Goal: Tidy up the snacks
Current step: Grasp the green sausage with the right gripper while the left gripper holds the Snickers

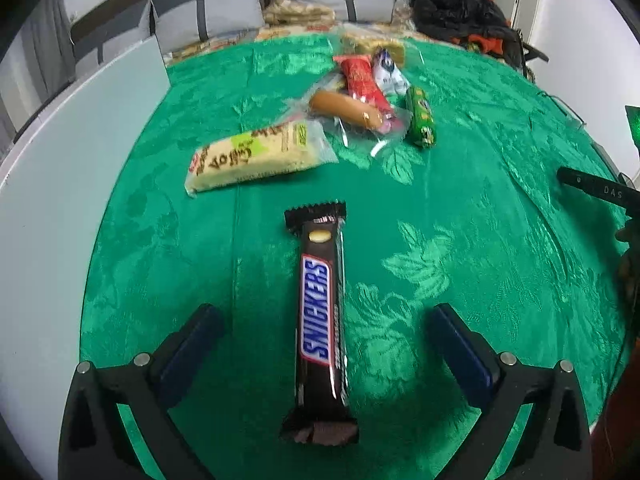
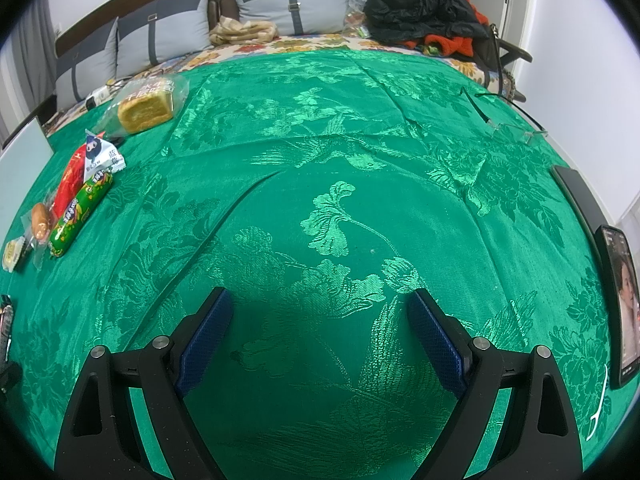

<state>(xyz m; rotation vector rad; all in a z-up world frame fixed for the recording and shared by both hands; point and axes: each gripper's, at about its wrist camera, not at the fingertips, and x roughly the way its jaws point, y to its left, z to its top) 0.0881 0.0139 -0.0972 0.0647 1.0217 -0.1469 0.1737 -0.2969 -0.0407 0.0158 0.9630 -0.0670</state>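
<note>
Landmark: the Snickers bar [image 1: 322, 316], lying flat on the green brocade cloth [image 1: 460, 216] that covers the tabletop, its long axis running straight away from the left wrist camera.
Left gripper [image 1: 325, 322]: its fingers [image 1: 192, 344] stand wide apart, one on each side of the Snickers bar, clear of the wrapper; nothing is held.
Right gripper [image 2: 320, 330]: fingers [image 2: 436, 336] spread wide over bare cloth well to the right of the Snickers bar, holding nothing.
Other snacks: beyond the far end of the Snickers bar and a little left lies a pale yellow wrapped cake bar [image 1: 256, 156]; farther off and to the right is a loose pile with a sausage in clear wrap [image 1: 346, 110], a red packet [image 1: 362, 80], a white triangular pack [image 1: 386, 72] and a green sausage stick [image 1: 420, 118]. A bagged bread loaf [image 2: 146, 106] sits farthest back.
Step in hand: judging by the open fingers straddling it, the Snickers bar appears to be either just set down or about to be picked up; the pictures cannot say which.
Next move: if it is placed, the left gripper should lift straight up without brushing the wrapper and then reach toward the pile. The cake bar is nearest and looks easiest to grasp across its narrow width.
Risk: the clear wrappers in the pile overlap, so one pinch may drag a neighbour.
</note>
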